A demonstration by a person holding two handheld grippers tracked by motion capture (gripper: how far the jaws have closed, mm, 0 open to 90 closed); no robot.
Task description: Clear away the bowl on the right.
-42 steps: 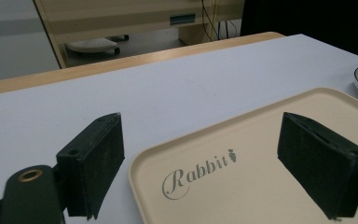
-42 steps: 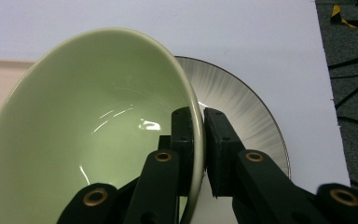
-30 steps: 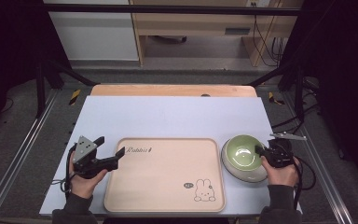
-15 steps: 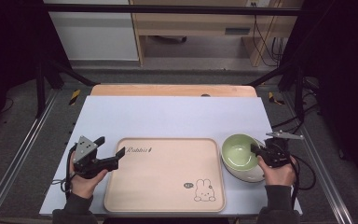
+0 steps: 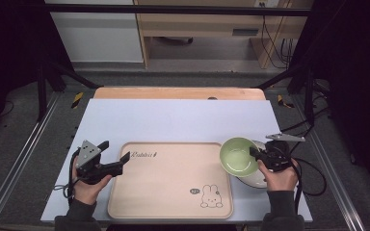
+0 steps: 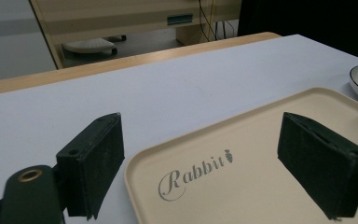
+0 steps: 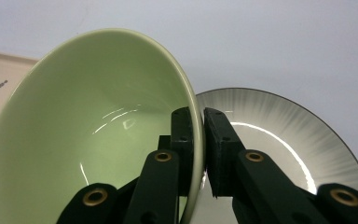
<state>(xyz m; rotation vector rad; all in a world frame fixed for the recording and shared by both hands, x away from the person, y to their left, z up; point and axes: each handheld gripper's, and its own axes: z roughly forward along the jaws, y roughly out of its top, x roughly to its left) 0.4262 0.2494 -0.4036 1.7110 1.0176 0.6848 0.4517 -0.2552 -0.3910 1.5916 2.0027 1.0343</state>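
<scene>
1. i see the table (image 5: pixel 173 115) under a pale sheet, with the beige rabbit tray (image 5: pixel 171 178) near its front.
2. grey plate (image 7: pixel 279 135) sits right of the tray.
3. green bowl (image 5: pixel 238 155) — tilted, lifted over the plate, rim pinched by my right gripper (image 5: pixel 259 155).
4. left gripper (image 5: pixel 111 159) — jaws spread wide, empty, at the tray's left corner.
</scene>
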